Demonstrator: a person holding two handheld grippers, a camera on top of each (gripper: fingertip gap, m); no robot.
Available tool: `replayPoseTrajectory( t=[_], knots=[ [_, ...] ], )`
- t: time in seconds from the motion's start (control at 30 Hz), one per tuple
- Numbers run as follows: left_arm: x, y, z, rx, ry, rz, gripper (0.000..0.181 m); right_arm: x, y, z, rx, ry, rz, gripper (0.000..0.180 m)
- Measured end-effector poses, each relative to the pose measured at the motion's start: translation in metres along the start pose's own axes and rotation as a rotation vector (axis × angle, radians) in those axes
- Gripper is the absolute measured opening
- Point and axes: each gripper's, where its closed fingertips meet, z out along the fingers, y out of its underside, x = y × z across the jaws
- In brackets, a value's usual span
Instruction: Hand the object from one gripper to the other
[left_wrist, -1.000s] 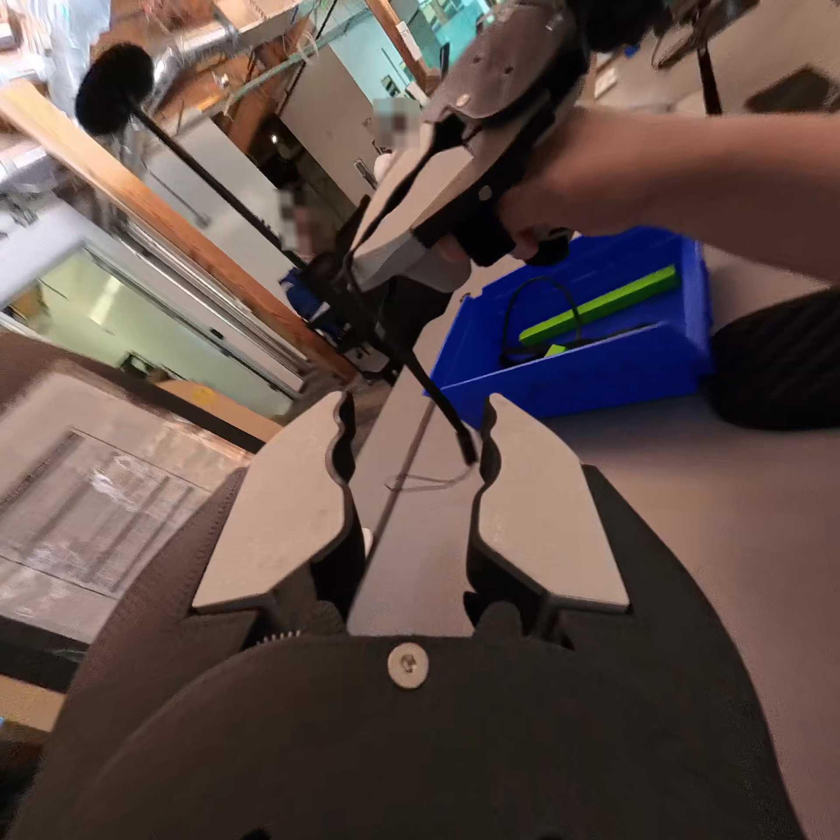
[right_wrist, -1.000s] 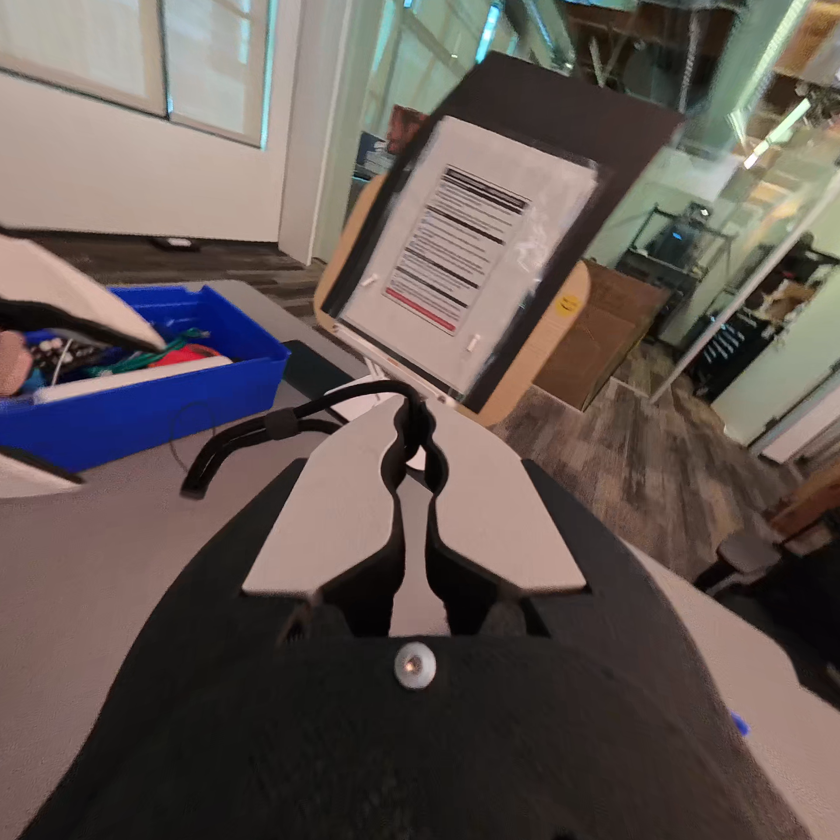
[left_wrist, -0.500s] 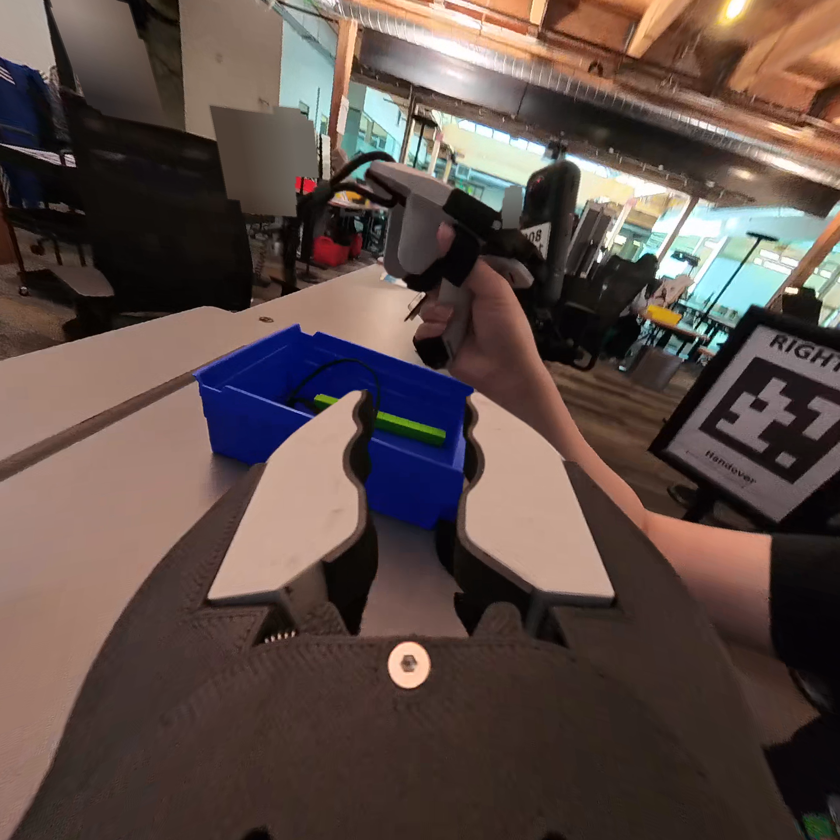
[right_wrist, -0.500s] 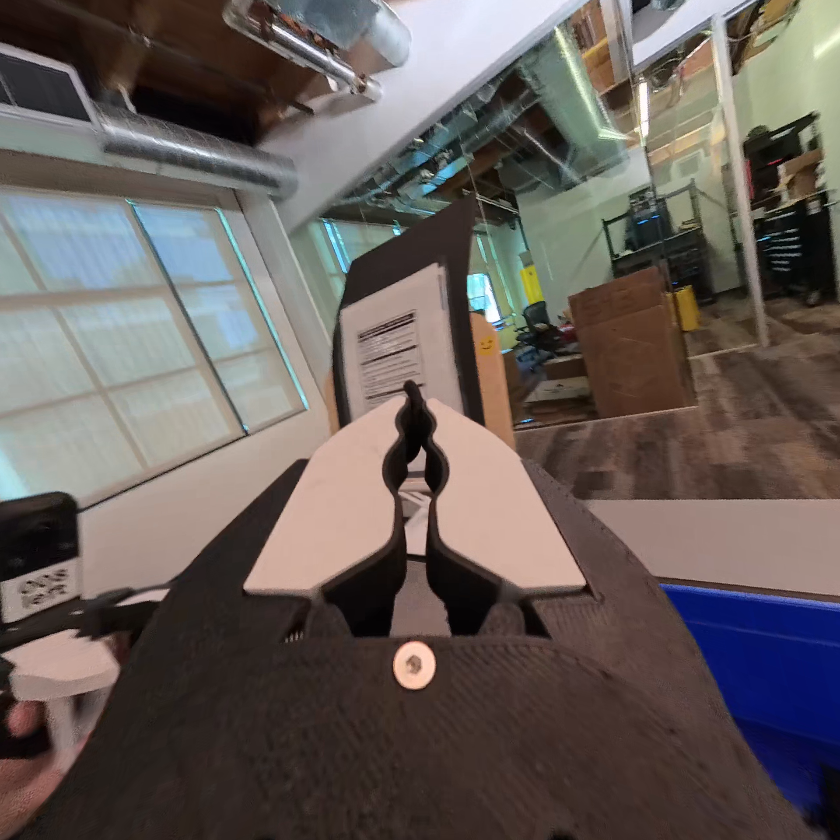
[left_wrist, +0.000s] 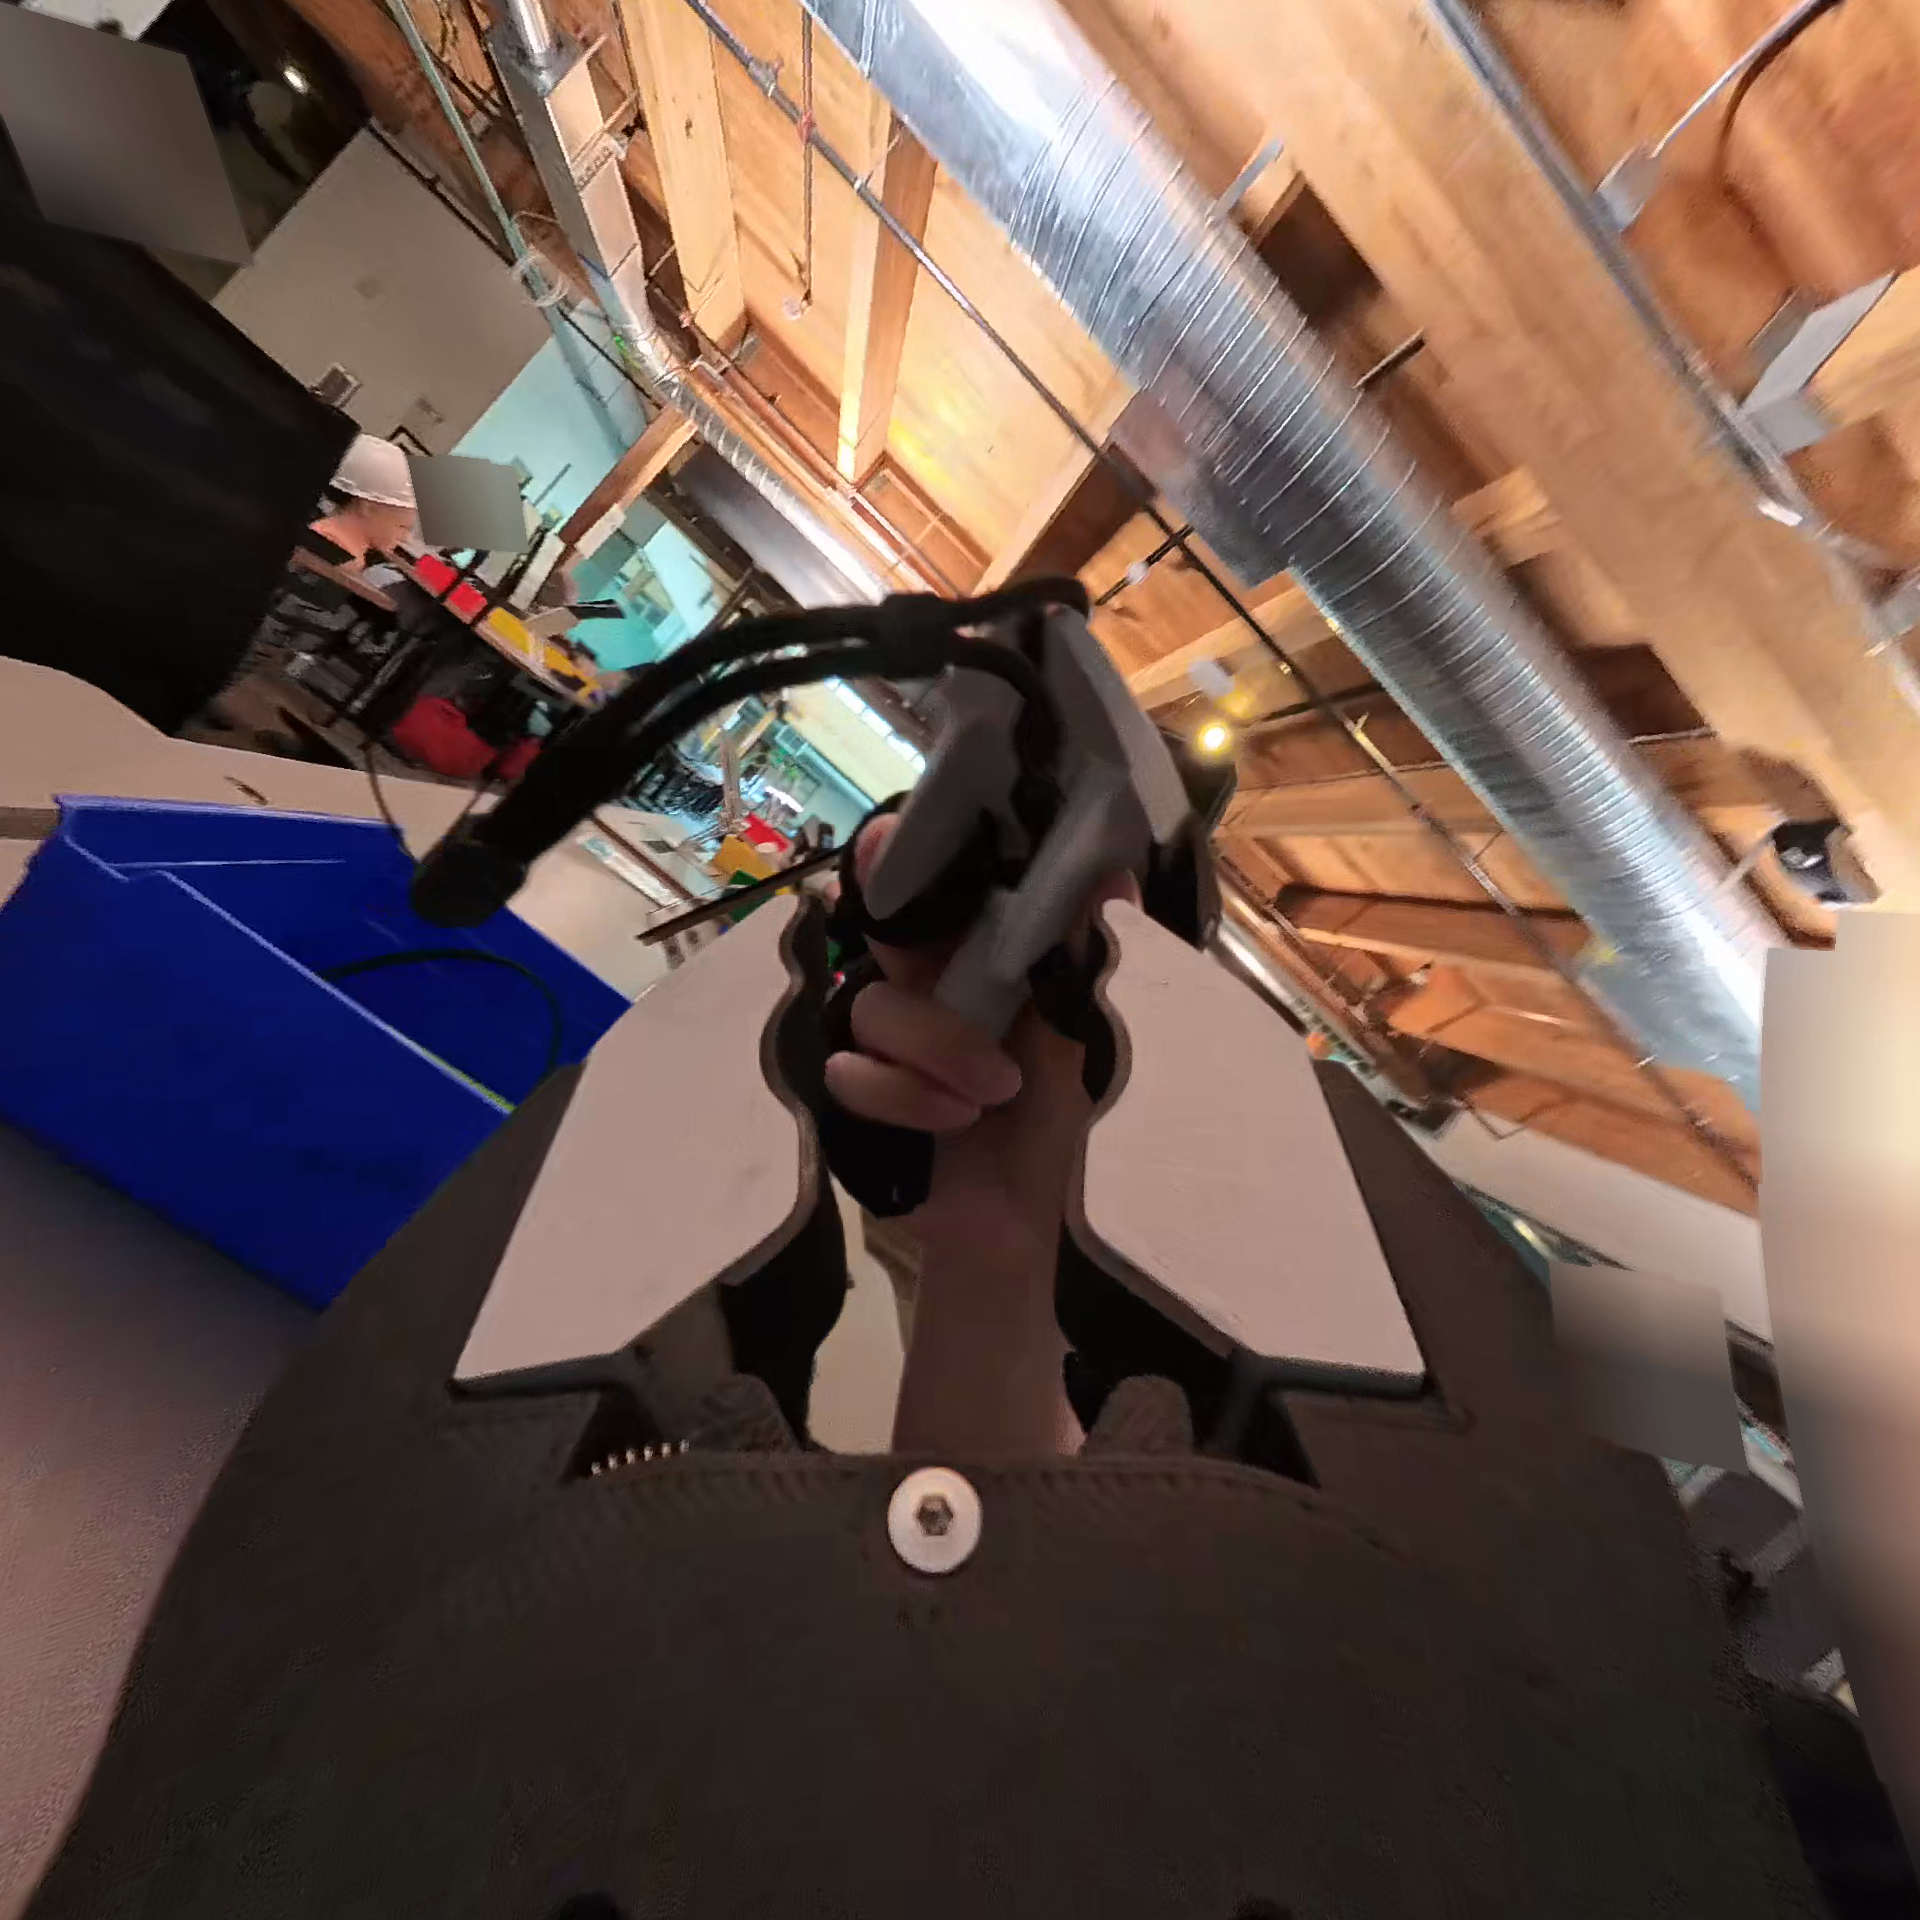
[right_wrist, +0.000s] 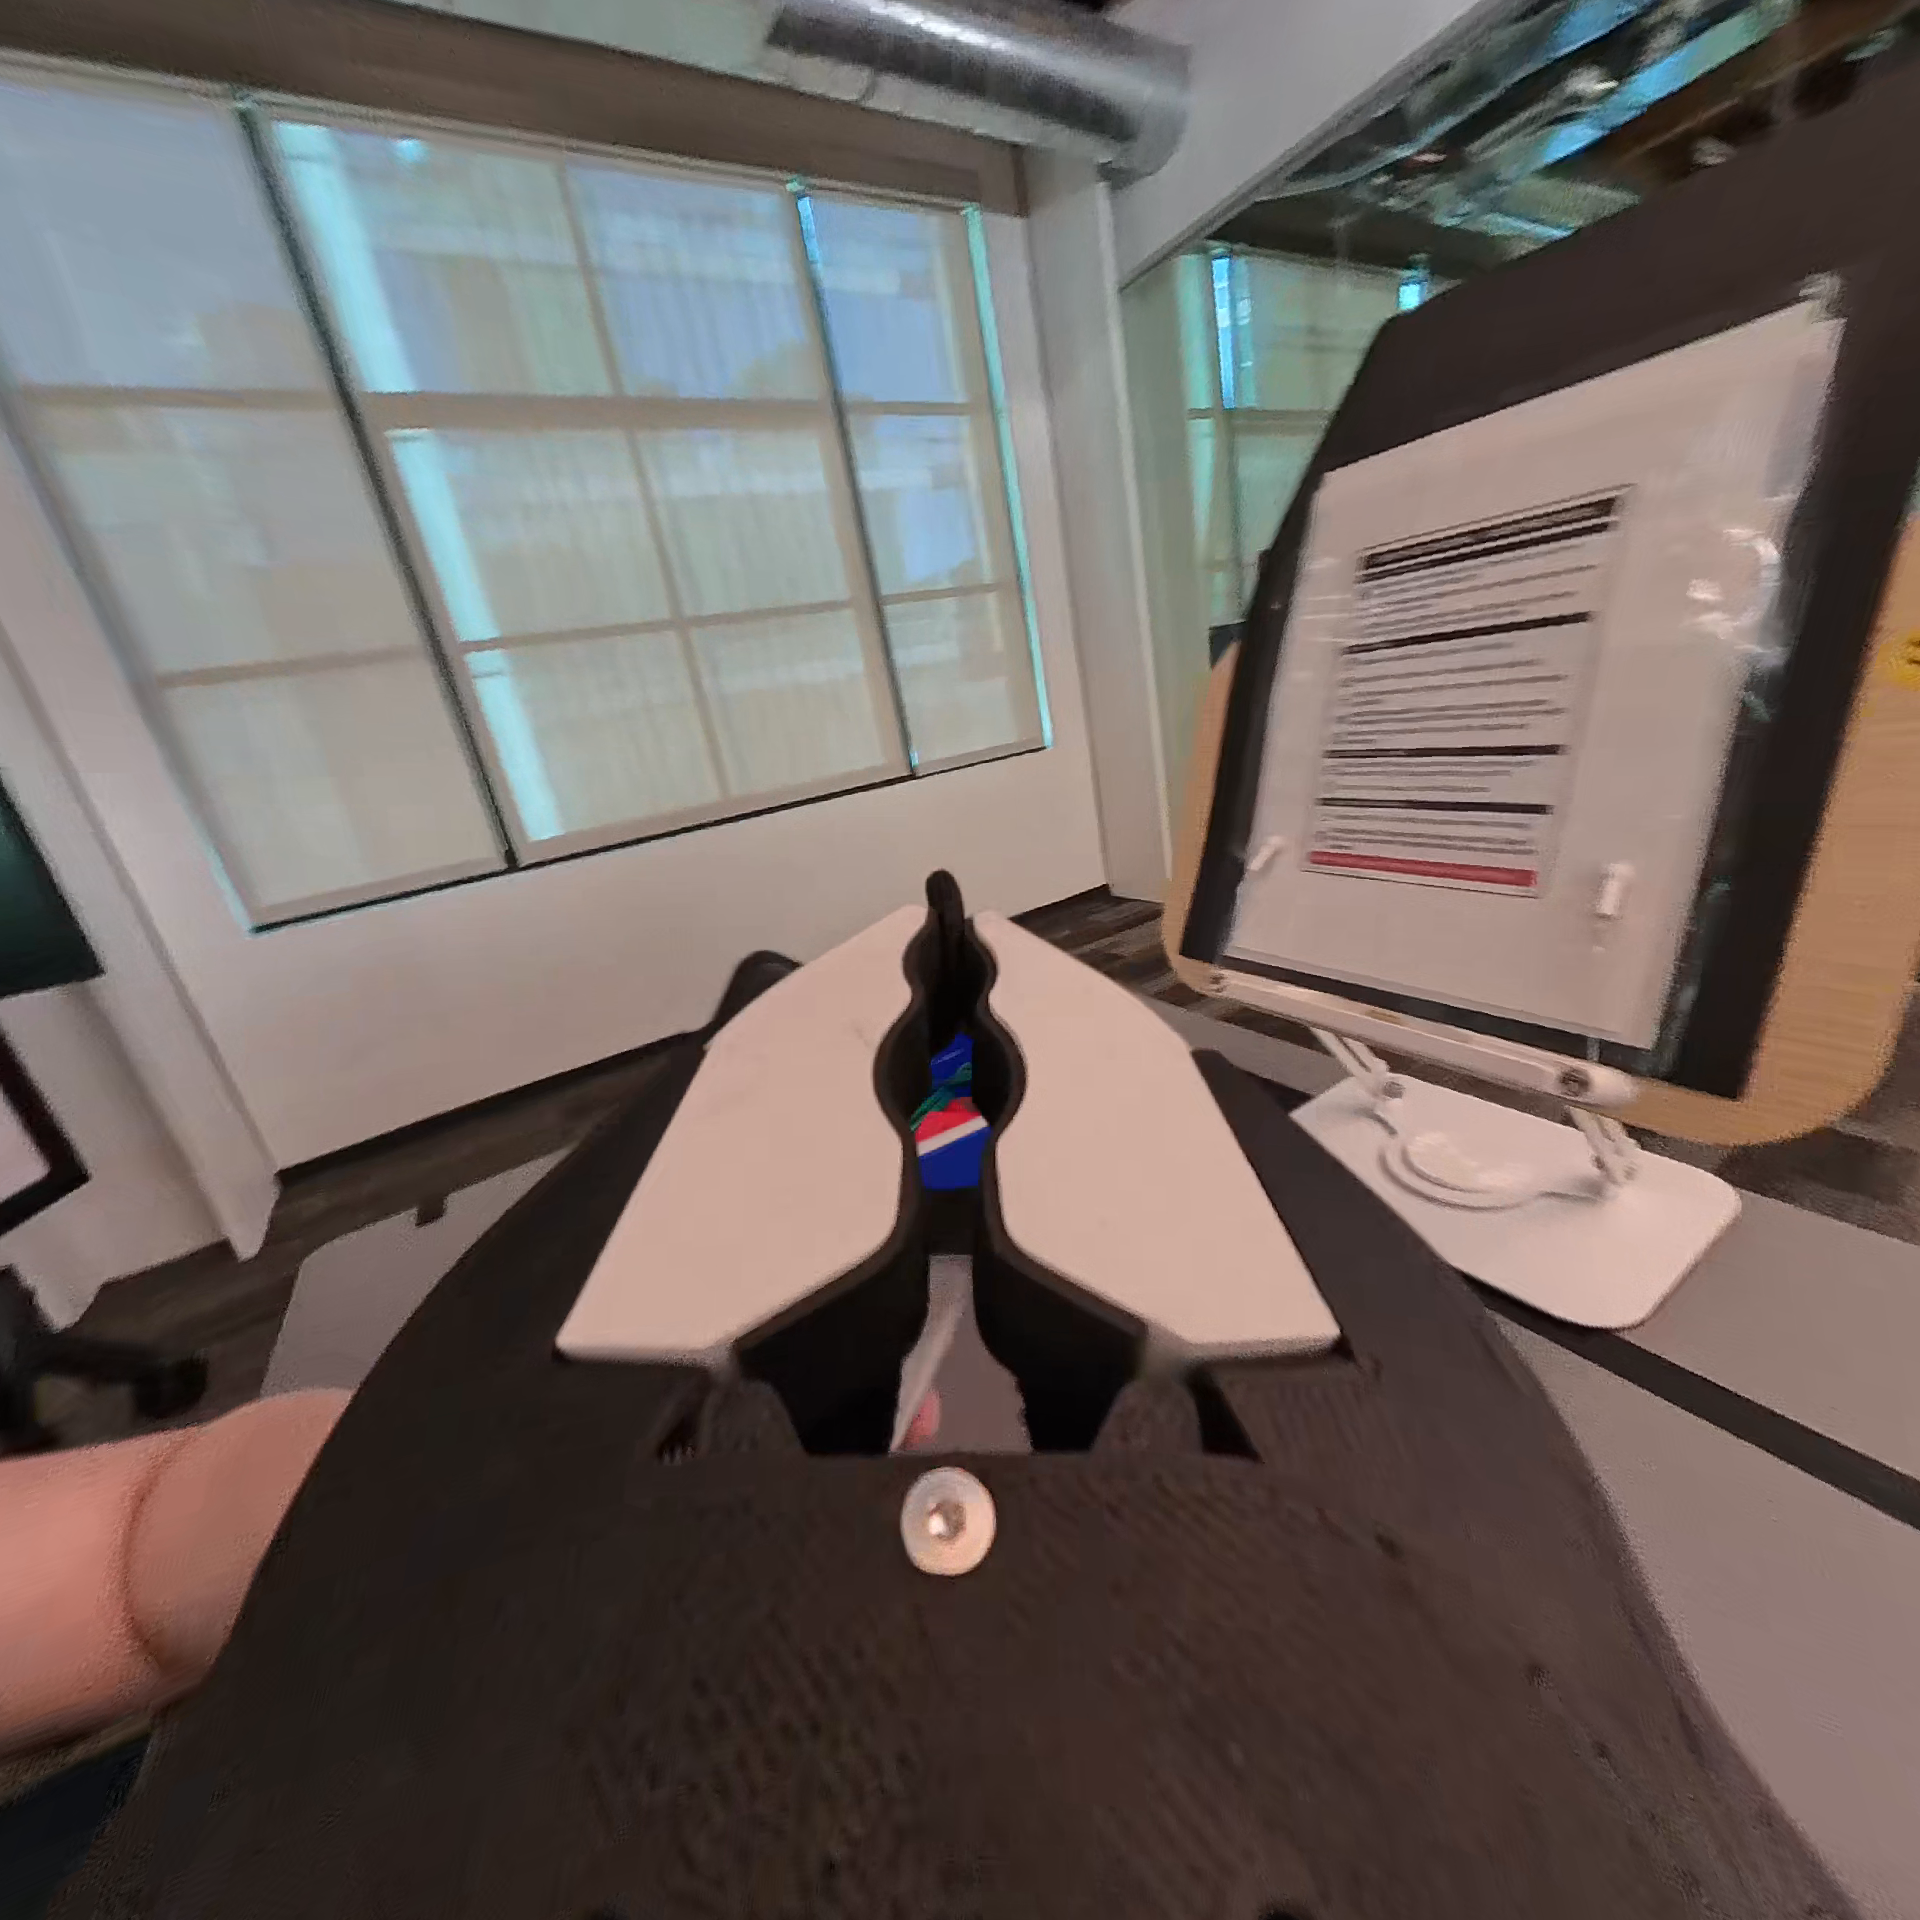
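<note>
Here the black cord (left_wrist: 665, 717) is the thing to be passed: a thick, bent length, pinched at one end in the right gripper (left_wrist: 1023, 649), which is clamped tight on it. From there it arcs out to the left and droops, its free end hanging in the air just above the near rim of the blue bin (left_wrist: 187, 997). In the right wrist view only a black sliver of it pokes up between the closed fingertips (right_wrist: 982, 940).

The left gripper (left_wrist: 948, 966) is spread wide and holds nothing. It looks up at the right one from below, with the hand (left_wrist: 935, 1081) on the right gripper's handle framed between its 2 fingers.

Farther out, the bin sits on the grey table (left_wrist: 114, 1403) to the left, a thin wire loop showing inside it. A stand with a printed sheet (right_wrist: 1455, 727) stands on the right.

As I read it, the handover is at the approach step. The next move calls for bringing the open left gripper onto a free stretch of cord, closing firmly, and only then loosening the right.
</note>
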Motion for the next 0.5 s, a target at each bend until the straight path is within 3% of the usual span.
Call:
replayPoseTrajectory(
  t=[0.1, 0.33, 0.5],
  knots=[
    [0.005, -0.012, -0.005, 0.081, 0.057, -0.036, 0.051, -0.017, 0.004, 0.005, -0.025, -0.032, -0.059, 0.002],
    [0.027, -0.047, -0.023, 0.243, 0.115, 0.063, 0.044, -0.034, 0.007, 0.009, -0.036, -0.06, -0.111, 0.003],
    [0.032, -0.058, -0.03, 0.254, 0.104, 0.126, 0.005, -0.034, 0.013, 0.012, -0.054, -0.073, -0.106, 0.003]
  ],
)
